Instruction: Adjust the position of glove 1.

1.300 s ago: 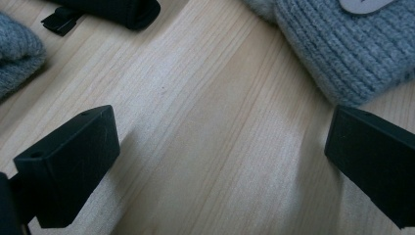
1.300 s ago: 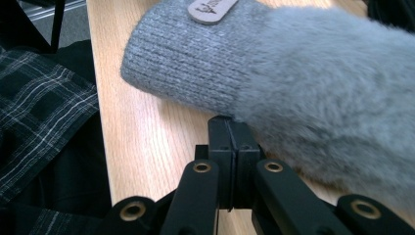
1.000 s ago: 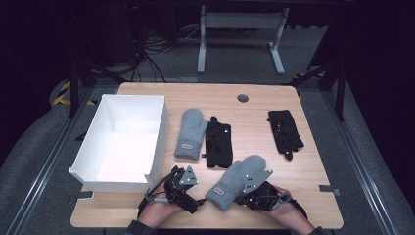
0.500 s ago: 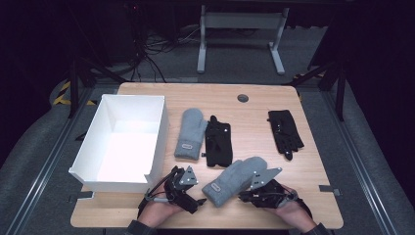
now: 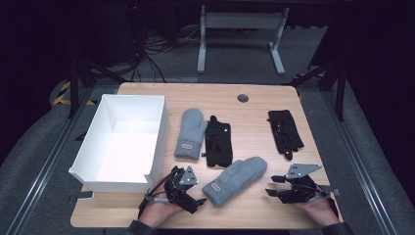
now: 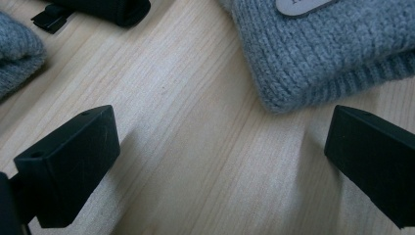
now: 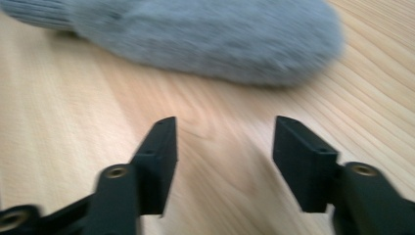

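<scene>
The wooden counter [image 5: 254, 112] is a pale rectangle with rounded corners, and dark floor lies past every edge. Its left part is taken by a white box [image 5: 98, 174], open-topped with thin straight walls; the box's near left corner sits at the counter's near edge. Bare wood lies along the far edge around a small round grommet [image 5: 242, 98], and on the right between the near mitten and the right edge. A grey mitten [image 5: 236, 180] of soft ribbed knit, with an oval label at its cuff, lies at a slant near the near edge, cuff to the near left and rounded tip to the far right. It rests flat on the wood between the two tools, free of both. The left hand-held gripper [image 5: 195, 192] sits just left of the cuff, low over the counter, its blocky black jaws spread wide with only wood grain between them; in the left gripper view the cuff [image 6: 323, 54] lies just ahead of the right jaw. The right hand-held gripper [image 5: 272, 185] is well clear of the mitten's tip, to the right, held level and pointing left. Its jaws have just been opening and now stand apart with nothing between them; the right gripper view shows the mitten's fuzzy rounded end [image 7: 210, 34] ahead of them. Farther off lie a second grey mitten [image 5: 191, 133], a black glove [image 5: 218, 143] touching its right side, and another black glove [image 5: 285, 131] near the right edge.
</scene>
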Demonstrator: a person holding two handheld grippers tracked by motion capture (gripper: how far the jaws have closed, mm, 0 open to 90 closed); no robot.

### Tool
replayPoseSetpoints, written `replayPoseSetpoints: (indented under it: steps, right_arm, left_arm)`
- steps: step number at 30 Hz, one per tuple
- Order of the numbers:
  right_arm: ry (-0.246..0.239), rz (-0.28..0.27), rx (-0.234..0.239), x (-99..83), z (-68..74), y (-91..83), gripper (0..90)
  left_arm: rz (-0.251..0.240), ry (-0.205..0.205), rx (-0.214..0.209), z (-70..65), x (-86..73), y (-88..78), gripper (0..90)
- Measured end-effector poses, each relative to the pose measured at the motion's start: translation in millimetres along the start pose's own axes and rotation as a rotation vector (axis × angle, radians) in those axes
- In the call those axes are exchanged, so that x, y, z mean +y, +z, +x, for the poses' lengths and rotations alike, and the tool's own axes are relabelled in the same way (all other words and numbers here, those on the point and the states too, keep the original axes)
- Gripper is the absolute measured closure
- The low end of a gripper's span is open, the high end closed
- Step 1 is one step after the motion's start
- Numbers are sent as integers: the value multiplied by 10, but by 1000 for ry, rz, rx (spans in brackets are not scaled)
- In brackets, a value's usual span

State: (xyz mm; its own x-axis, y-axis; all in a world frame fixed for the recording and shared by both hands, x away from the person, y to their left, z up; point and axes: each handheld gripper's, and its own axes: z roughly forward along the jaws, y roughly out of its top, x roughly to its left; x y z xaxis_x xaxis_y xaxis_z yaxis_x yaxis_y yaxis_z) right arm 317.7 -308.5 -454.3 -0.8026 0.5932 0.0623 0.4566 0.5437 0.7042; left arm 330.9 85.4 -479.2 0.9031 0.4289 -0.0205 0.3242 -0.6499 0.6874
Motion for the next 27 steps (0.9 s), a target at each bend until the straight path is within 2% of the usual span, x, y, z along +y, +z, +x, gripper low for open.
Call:
replayPoseSetpoints:
  steps: [4, 7, 10, 12, 14, 18, 20, 24, 27]
  right_arm:
    - [26, -20, -52, -107, -108, -23, 259]
    - [26, -15, -62, -135, -143, -10, 208]
    - [16, -31, -103, -157, -146, 14, 167]
    - [-12, -36, -116, -177, -130, 28, 150]
    - [-13, -37, -117, -180, -130, 31, 150]
    - [-13, -37, -117, -180, -131, 32, 149]
    - [-13, -37, -117, -180, -131, 32, 148]
    - [-13, -37, -116, -180, -130, 32, 148]
    - [-13, -37, -116, -180, -130, 32, 148]
  left_arm:
    - [1, -11, 13, -13, 19, 15, 0]
    - [17, -22, 12, -21, 43, 10, 1]
    - [9, -32, -1, -33, 70, -21, 0]
    - [3, -32, 4, -50, 91, -70, 0]
    - [-23, -34, -4, -64, 116, -131, 0]
    - [-58, -68, -6, -82, 194, -219, 1]
    - [-60, -93, -9, -70, 238, -233, 4]
    - [-54, -151, 22, -14, 325, -217, 17]
    - [-62, -177, 59, 35, 395, -223, 23]
